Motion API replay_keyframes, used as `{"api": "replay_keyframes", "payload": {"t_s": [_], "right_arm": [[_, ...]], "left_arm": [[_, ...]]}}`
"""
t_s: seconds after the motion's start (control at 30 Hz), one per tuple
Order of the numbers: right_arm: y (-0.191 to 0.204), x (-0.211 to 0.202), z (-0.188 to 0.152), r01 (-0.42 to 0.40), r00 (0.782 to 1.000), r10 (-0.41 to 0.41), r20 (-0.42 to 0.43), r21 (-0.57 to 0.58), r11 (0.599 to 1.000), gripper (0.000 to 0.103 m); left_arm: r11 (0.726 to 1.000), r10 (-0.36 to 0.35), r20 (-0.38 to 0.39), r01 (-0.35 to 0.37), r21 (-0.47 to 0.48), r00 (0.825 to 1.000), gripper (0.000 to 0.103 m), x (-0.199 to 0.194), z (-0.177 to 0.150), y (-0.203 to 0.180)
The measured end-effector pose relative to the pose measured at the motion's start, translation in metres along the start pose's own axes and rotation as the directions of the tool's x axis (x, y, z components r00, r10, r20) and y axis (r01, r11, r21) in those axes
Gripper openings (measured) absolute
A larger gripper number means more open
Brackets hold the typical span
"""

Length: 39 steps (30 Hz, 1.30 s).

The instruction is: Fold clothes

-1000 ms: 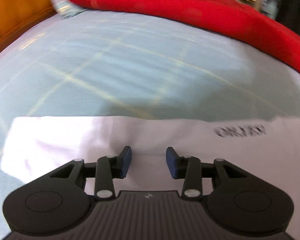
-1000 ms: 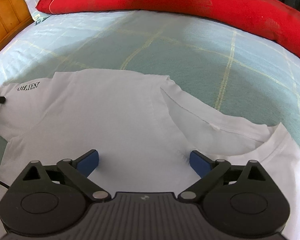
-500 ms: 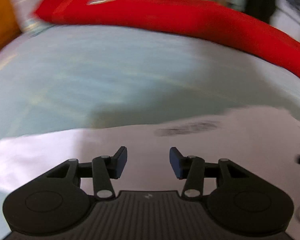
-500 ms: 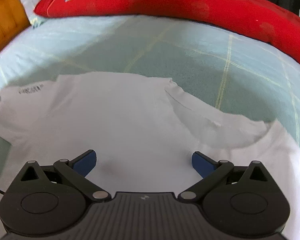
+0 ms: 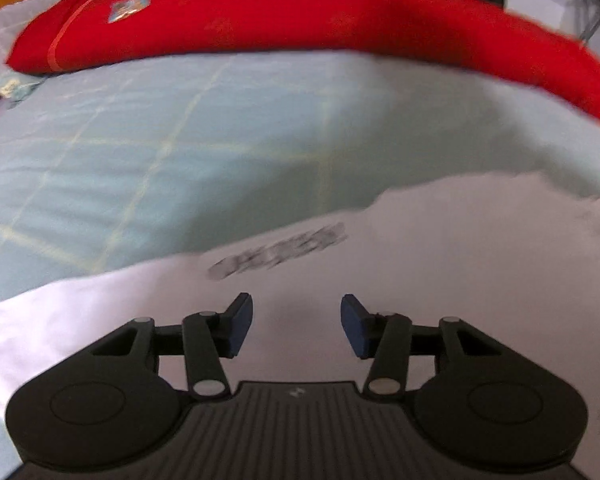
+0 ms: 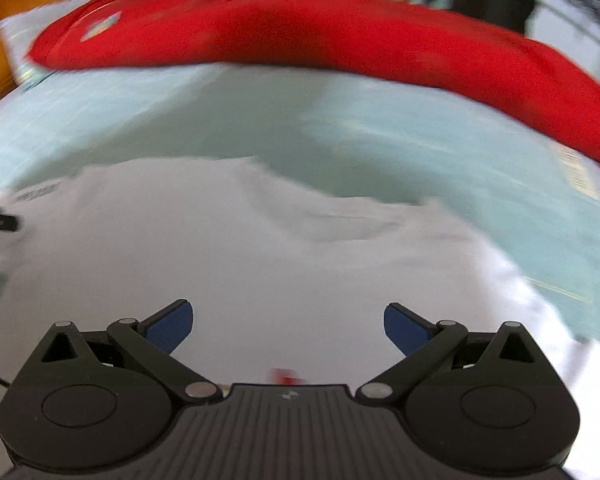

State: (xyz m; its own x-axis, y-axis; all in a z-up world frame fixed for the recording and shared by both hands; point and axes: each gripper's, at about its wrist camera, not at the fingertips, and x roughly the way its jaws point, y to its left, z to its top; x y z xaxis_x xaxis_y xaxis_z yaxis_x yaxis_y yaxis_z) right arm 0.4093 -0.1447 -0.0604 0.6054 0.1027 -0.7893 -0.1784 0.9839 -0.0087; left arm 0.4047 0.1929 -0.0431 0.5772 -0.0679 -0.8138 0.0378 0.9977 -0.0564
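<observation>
On the pale blue checked bedsheet (image 5: 188,136) a white T-shirt (image 6: 228,248) lies spread, its neckline toward the right and a small dark printed word (image 5: 278,250) near its left edge. At the far side of the bed runs a long red pillow (image 5: 300,16). The left gripper (image 5: 297,326) hangs over the shirt's left part, just short of the print, its blue pads partly apart and nothing between them. The right gripper (image 6: 288,324) stands over the middle of the shirt with its pads spread wide — also empty. The cloth looks thin, light and limp: it would likely sag and crease wherever it is lifted, and slide easily over the sheet. A pinch on a hem, a sleeve edge or the shoulder seam would probably hold better than one on flat cloth — there the pads may catch only one layer. Both views are blurred, so fine creases cannot be made out.
</observation>
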Motion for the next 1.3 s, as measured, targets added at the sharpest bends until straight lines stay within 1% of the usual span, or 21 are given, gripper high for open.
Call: {"api": "replay_keyframes", "payload": {"t_s": [0.03,0.13,0.2,0.27,0.37,0.53,0.6,0.67,0.77,0.83,0.9,0.97,1.07,1.13,1.17,1.2,1.27,1.3], "right_arm": [[-0.011,0.001,-0.002,0.031,0.999,-0.031,0.012,0.024,0.999,0.103],[-0.037,0.016,-0.003,0.077,0.996,-0.080,0.028,0.087,0.993,0.103],[-0.051,0.031,-0.002,0.070,0.996,-0.075,0.042,0.119,0.990,0.103],[-0.063,0.051,0.004,0.049,0.998,-0.055,0.036,0.146,0.988,0.103],[-0.074,0.058,0.014,0.043,0.998,-0.050,0.046,0.151,0.988,0.103],[-0.093,0.066,0.031,0.035,0.997,-0.046,0.067,0.155,0.987,0.103],[-0.090,0.048,0.025,-0.003,0.996,-0.010,0.086,0.145,0.989,0.103],[-0.081,0.031,0.013,-0.048,0.996,0.037,0.084,0.141,0.989,0.103],[-0.065,0.035,-0.006,-0.085,0.996,0.080,0.047,0.110,0.990,0.103],[-0.058,0.049,-0.011,-0.059,0.998,0.057,0.033,0.068,0.996,0.103],[-0.059,0.060,-0.008,-0.037,0.996,0.034,0.077,0.045,0.998,0.103],[-0.064,0.072,0.001,-0.030,0.994,0.025,0.103,0.047,0.998,0.103],[-0.071,0.086,0.019,-0.009,0.995,0.006,0.097,0.032,0.999,0.103],[-0.074,0.089,0.030,0.006,0.996,-0.006,0.090,0.010,1.000,0.103],[-0.075,0.087,0.034,0.017,0.997,-0.017,0.077,0.009,1.000,0.103],[-0.077,0.079,0.034,0.015,0.997,-0.016,0.082,0.022,1.000,0.103],[-0.080,0.056,0.030,0.003,0.994,-0.009,0.106,0.051,0.999,0.103],[-0.080,0.043,0.025,0.006,0.993,-0.013,0.117,0.060,0.998,0.103]], "left_arm": [[1.000,-0.026,0.017,0.026,0.007,1.000,0.051,0.001,0.006,-0.009],[0.998,-0.058,0.050,0.057,0.030,0.997,0.051,0.007,0.018,-0.035],[0.996,-0.089,0.052,0.088,0.032,0.995,0.052,0.011,0.023,-0.053],[0.994,-0.102,0.053,0.099,0.050,0.993,0.052,0.008,0.025,-0.069],[0.992,-0.101,0.049,0.097,0.080,0.994,0.052,0.005,0.024,-0.088],[0.991,-0.122,0.045,0.119,0.069,0.991,0.053,-0.002,0.024,-0.100],[0.989,-0.144,0.042,0.142,0.052,0.989,0.054,-0.004,0.024,-0.101],[0.985,-0.172,0.031,0.171,0.032,0.985,0.055,-0.001,0.020,-0.102],[0.975,-0.219,0.024,0.219,0.023,0.975,0.055,0.009,0.011,-0.103],[0.968,-0.248,0.017,0.247,0.035,0.969,0.055,0.020,0.004,-0.104],[0.968,-0.244,0.010,0.243,0.055,0.970,0.055,0.036,0.000,-0.105],[0.971,-0.229,0.029,0.226,0.077,0.973,0.057,0.048,0.003,-0.106],[0.975,-0.200,0.050,0.194,0.106,0.979,0.060,0.063,0.022,-0.113],[0.978,-0.184,0.055,0.178,0.110,0.981,0.059,0.066,0.033,-0.116],[0.978,-0.183,0.058,0.176,0.111,0.981,0.059,0.062,0.036,-0.117],[0.979,-0.181,0.062,0.174,0.111,0.982,0.059,0.058,0.038,-0.118],[0.979,-0.178,0.068,0.170,0.112,0.982,0.059,0.049,0.044,-0.120],[0.978,-0.181,0.074,0.172,0.118,0.981,0.061,0.041,0.041,-0.121]]}}
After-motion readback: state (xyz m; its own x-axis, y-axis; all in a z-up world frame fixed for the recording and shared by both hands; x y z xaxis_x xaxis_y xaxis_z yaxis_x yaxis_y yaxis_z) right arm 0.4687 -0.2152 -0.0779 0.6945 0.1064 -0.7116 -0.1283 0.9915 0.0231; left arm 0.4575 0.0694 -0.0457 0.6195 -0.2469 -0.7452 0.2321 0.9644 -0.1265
